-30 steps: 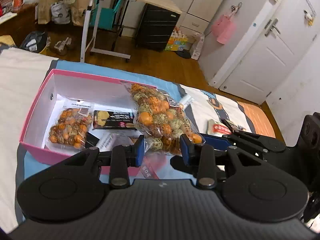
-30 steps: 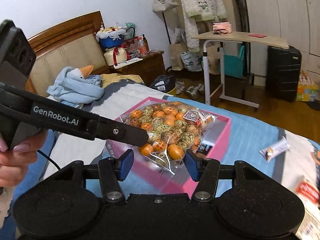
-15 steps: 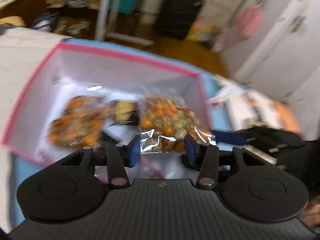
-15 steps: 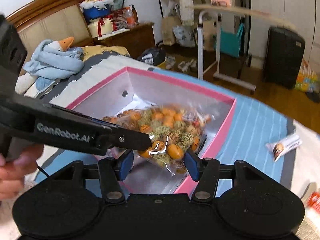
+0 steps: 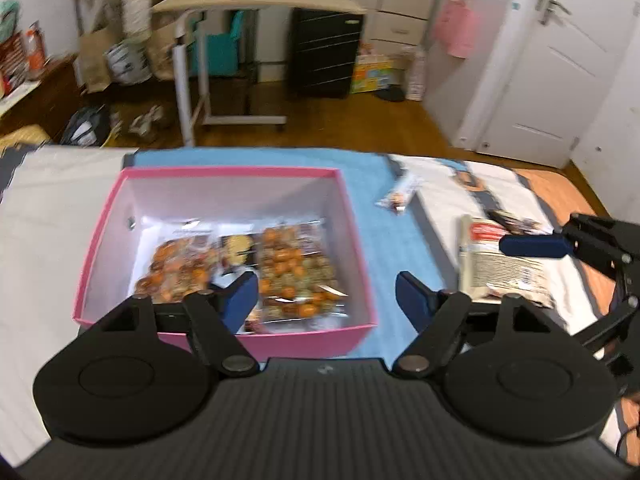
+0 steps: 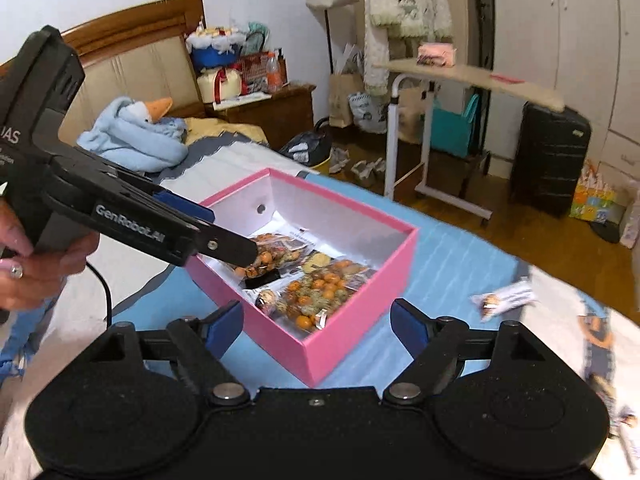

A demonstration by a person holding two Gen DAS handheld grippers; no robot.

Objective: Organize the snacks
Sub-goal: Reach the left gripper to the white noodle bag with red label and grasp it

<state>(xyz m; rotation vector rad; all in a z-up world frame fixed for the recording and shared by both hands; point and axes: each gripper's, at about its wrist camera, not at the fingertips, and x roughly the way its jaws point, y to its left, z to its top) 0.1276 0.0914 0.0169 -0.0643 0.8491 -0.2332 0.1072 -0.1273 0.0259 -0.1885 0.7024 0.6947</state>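
Observation:
A pink box [image 5: 362, 264] [image 6: 360, 312] sits on the bed. Inside lie two clear bags of orange and green snack balls, one at the left [image 5: 176, 268] and one at the right [image 5: 298, 272] [image 6: 320, 292], with a dark biscuit pack [image 5: 238, 246] between them. My left gripper [image 5: 326, 300] is open and empty above the box's near wall; it also shows in the right wrist view [image 6: 224, 240]. My right gripper [image 6: 316, 326] is open and empty near the box's corner; one of its fingers [image 5: 532, 246] shows at the right in the left wrist view.
A small wrapped snack bar [image 5: 398, 196] [image 6: 504, 298] lies on the blue sheet right of the box. A larger flat snack packet [image 5: 500, 264] lies further right on the bed. A blue plush goose [image 6: 136, 136] lies by the headboard.
Both grippers carried the bag of snack balls down into the box, opened and let it go. Both have drawn back and the bag now lies in the box's right side.

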